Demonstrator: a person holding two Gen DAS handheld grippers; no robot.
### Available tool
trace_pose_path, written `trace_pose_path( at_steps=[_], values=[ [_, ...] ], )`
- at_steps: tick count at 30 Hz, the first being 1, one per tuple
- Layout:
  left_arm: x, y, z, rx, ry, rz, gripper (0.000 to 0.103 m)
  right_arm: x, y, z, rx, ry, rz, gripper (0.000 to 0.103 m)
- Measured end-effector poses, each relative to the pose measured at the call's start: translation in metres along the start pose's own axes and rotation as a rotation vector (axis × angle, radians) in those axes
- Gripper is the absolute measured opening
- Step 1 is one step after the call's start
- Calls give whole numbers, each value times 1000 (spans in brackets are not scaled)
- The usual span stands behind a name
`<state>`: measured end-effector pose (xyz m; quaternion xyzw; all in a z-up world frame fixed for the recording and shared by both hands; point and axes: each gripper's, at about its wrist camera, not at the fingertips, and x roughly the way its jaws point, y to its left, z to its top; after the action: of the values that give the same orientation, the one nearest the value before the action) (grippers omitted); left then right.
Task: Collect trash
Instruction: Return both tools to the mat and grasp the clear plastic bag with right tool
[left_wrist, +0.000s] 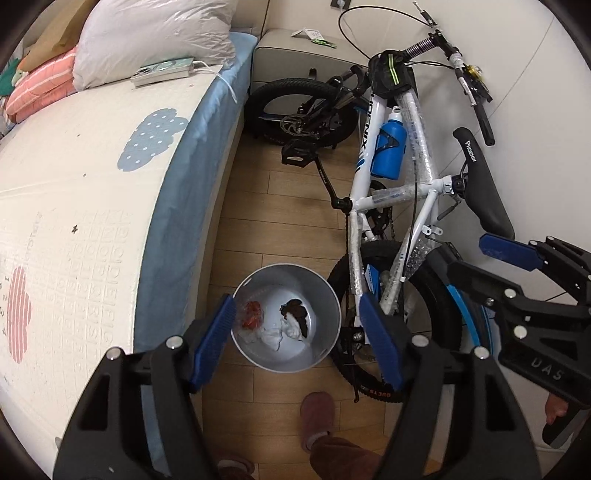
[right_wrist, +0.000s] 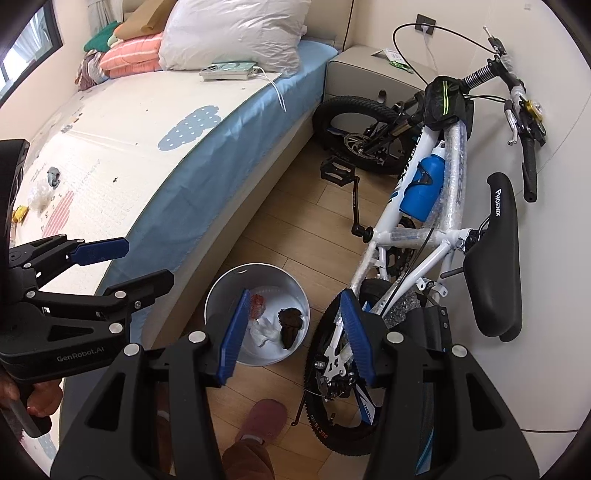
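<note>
Both units hang tilted down over the bin (left_wrist: 286, 317), which stands on the floor between bed (left_wrist: 110, 206) and bicycle (left_wrist: 399, 177), handy for drops. Left hand-held gripper (left_wrist: 299, 343) stands wide and empty; right hand-held gripper (right_wrist: 295, 332) likewise. Crumpled trash (left_wrist: 273, 325) lies inside the bin. More scraps (right_wrist: 37, 199) wait on the bed.

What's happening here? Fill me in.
A person is collecting trash beside a bed, holding tongs in each hand. Both the left tongs and the right tongs are open and empty above a grey bin on the floor. The bin already holds a red wrapper, white tissues and a dark scrap. A bike stands beside it.
</note>
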<state>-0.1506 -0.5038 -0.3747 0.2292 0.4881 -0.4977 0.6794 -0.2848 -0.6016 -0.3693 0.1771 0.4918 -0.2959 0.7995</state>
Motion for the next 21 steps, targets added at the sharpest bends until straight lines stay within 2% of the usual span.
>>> trace_pose_path(
  at_steps=[6,11,15,21],
  values=[
    [-14,28,-11,-52,-1,43,72,-2,27,8,-50,-2,17,49],
    [-40,76,-25,-141,-30,98,75,-5,76,19,-121,-13,64,49],
    [-70,129,-45,-248,-64,180,75,-5,135,31,-217,-21,118,49],
    [-120,222,-86,-406,-92,310,76,-5,249,49,-357,-42,225,52]
  ],
)
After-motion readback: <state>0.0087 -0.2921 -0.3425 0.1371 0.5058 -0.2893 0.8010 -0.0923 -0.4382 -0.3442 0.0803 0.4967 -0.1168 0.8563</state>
